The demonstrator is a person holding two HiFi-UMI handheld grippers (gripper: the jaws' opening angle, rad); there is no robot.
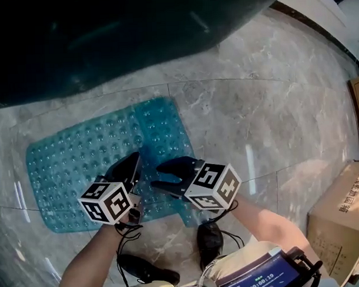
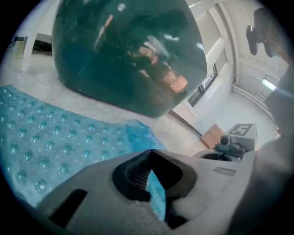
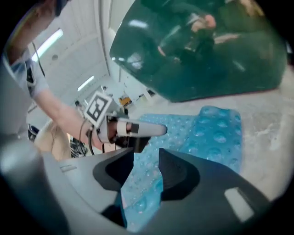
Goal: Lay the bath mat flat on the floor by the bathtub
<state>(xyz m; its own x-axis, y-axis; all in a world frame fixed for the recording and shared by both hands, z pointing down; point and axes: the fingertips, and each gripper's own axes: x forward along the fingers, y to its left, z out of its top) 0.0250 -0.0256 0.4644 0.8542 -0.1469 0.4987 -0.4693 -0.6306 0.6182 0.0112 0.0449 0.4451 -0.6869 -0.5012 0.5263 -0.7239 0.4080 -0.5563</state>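
Observation:
The translucent blue bath mat point(image 1: 80, 155) with round bumps lies on the marble floor just in front of the dark green bathtub point(image 1: 105, 36). Its right end point(image 1: 161, 129) is a denser blue, as if doubled over, and stands up slightly in the left gripper view point(image 2: 138, 133). My left gripper point(image 1: 132, 162) hovers over the mat's near edge with its jaws shut point(image 2: 149, 158); only a blue sliver of mat shows behind them. Close beside it, my right gripper point(image 1: 158, 176) is open above the mat point(image 3: 206, 133), with nothing pressed between its fingers point(image 3: 146, 156).
A cardboard box point(image 1: 341, 222) stands at the right. The person's dark shoes point(image 1: 209, 242) are planted just short of the mat's near edge. A device with a lit screen point(image 1: 266, 278) hangs at the waist. Pale marble floor point(image 1: 273, 119) extends to the right of the mat.

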